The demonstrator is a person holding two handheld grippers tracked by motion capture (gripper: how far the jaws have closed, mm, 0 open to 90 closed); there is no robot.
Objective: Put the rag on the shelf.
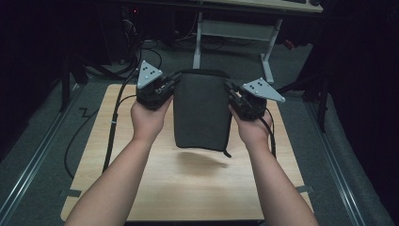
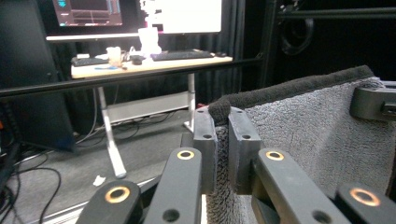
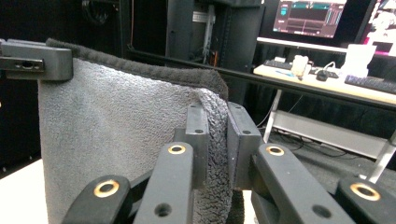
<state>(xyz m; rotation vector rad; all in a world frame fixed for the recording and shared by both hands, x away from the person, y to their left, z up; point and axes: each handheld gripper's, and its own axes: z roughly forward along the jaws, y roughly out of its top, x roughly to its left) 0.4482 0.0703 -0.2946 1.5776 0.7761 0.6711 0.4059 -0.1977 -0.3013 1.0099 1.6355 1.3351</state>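
A dark grey towel, folded, hangs in the air above the wooden table, with its lower edge clear of the tabletop. My left gripper is shut on the towel's upper left corner. In the left gripper view its jaws pinch the fluffy cloth at the corner. My right gripper is shut on the upper right corner. The right gripper view has the towel stretched leftward from its jaws, and the other gripper's jaw clamps the far corner.
The towel's shadow falls on the tabletop below it. Beyond the table stands a white-legged desk with monitors and a keyboard. Cables trail over the table's left edge.
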